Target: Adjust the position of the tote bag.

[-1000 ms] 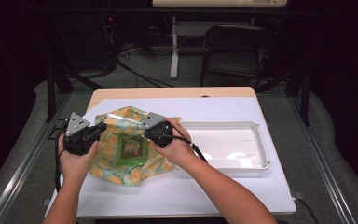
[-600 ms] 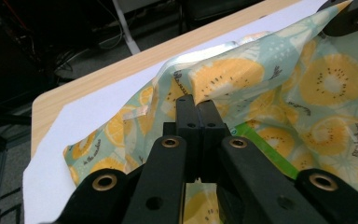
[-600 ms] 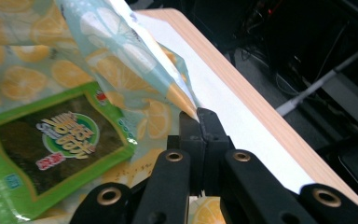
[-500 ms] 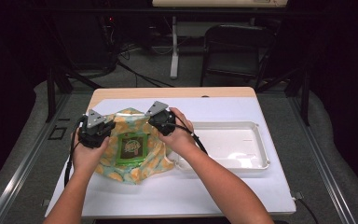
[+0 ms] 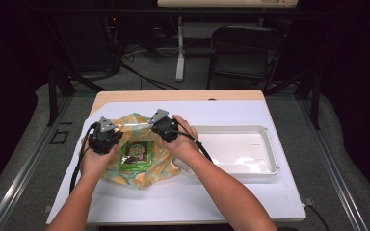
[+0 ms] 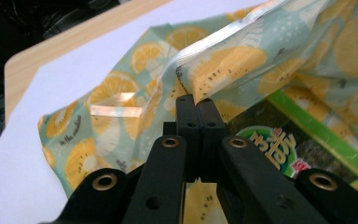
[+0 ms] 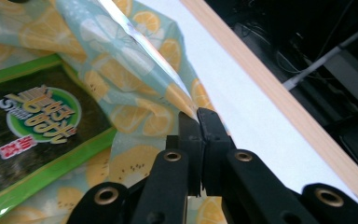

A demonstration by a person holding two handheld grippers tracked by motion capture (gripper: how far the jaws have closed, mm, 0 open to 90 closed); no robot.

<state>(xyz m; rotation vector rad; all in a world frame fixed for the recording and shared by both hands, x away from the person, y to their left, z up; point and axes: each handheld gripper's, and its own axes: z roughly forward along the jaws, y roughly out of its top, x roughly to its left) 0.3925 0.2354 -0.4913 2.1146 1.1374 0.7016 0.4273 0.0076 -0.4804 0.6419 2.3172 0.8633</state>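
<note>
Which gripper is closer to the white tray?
The right gripper. It pinches the lemon bag at its edge just left of the tray. The left gripper pinches the bag's far side, with the green packet between them.

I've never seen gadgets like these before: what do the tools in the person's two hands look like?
Each hand-held gripper is a black block topped by a grey three-cornered plate: the left hand-held gripper and the right hand-held gripper. A black cable trails from each. Close up, two flat black jaws sit on hinged black links with brass-coloured rivets. The forearms are bare, without sleeves.
</note>
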